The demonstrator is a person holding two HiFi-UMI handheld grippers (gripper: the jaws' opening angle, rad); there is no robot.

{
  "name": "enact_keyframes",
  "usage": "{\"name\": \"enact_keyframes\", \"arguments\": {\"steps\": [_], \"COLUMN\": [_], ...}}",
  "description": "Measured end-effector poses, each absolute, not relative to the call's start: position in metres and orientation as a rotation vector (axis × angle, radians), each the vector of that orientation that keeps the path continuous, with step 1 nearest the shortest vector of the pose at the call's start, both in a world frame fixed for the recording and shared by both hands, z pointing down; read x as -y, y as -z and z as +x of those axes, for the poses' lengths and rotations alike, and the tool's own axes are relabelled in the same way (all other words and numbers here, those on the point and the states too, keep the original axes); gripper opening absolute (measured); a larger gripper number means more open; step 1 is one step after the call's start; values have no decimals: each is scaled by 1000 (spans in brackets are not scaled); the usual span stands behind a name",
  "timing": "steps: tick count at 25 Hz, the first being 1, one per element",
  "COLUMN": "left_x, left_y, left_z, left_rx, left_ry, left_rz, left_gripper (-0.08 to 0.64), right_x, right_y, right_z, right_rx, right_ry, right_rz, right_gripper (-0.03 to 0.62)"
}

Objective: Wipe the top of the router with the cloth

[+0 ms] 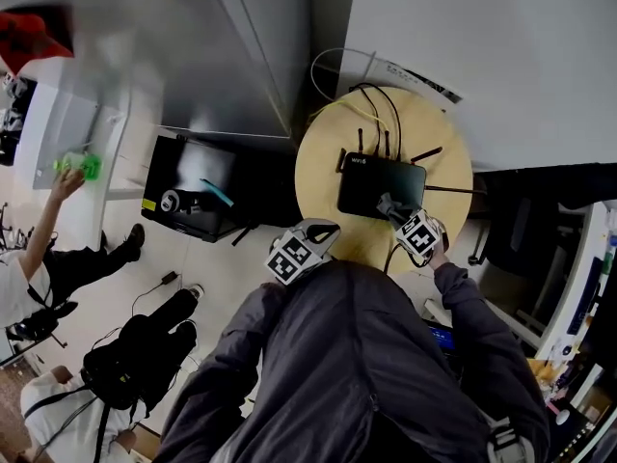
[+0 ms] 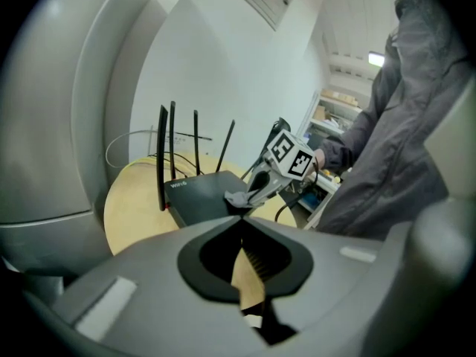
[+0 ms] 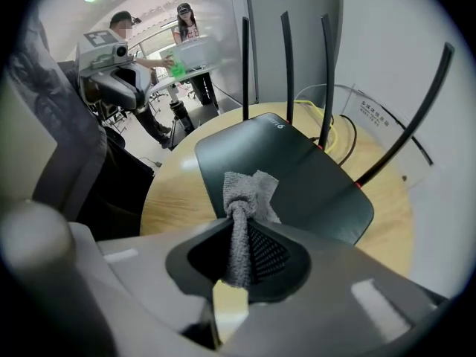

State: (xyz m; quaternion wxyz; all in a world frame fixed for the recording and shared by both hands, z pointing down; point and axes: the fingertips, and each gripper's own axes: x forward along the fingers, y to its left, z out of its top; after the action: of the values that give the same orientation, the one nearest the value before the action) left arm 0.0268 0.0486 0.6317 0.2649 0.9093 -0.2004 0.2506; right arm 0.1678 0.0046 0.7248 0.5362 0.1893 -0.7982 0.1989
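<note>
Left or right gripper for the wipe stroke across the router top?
Right. The right gripper is shut on the cloth, with its free end at the near edge of the router top. The left gripper is shut on nothing, back near the table edge.

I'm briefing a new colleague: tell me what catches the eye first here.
A black router sits on a round wooden table. The right claw pinches a grey cloth over the router's top; the left claw hangs shut and empty at the table's near edge.
</note>
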Motion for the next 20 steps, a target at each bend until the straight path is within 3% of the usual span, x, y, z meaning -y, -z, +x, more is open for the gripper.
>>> {"name": "enact_keyframes", "arguments": {"steps": [6, 20], "left_x": [-47, -47], "left_y": [-631, -631], "left_z": [29, 26], "left_rx": [532, 550], "left_ry": [-680, -691], "left_rz": [2460, 2451], "left_gripper": [0, 0], "right_x": [-3, 117], "right_y": [-721, -720], "right_z": [170, 247], "right_rx": [1931, 1812], "right_ry": [-513, -484], "right_rz": [454, 854], "right_gripper": [43, 43]}}
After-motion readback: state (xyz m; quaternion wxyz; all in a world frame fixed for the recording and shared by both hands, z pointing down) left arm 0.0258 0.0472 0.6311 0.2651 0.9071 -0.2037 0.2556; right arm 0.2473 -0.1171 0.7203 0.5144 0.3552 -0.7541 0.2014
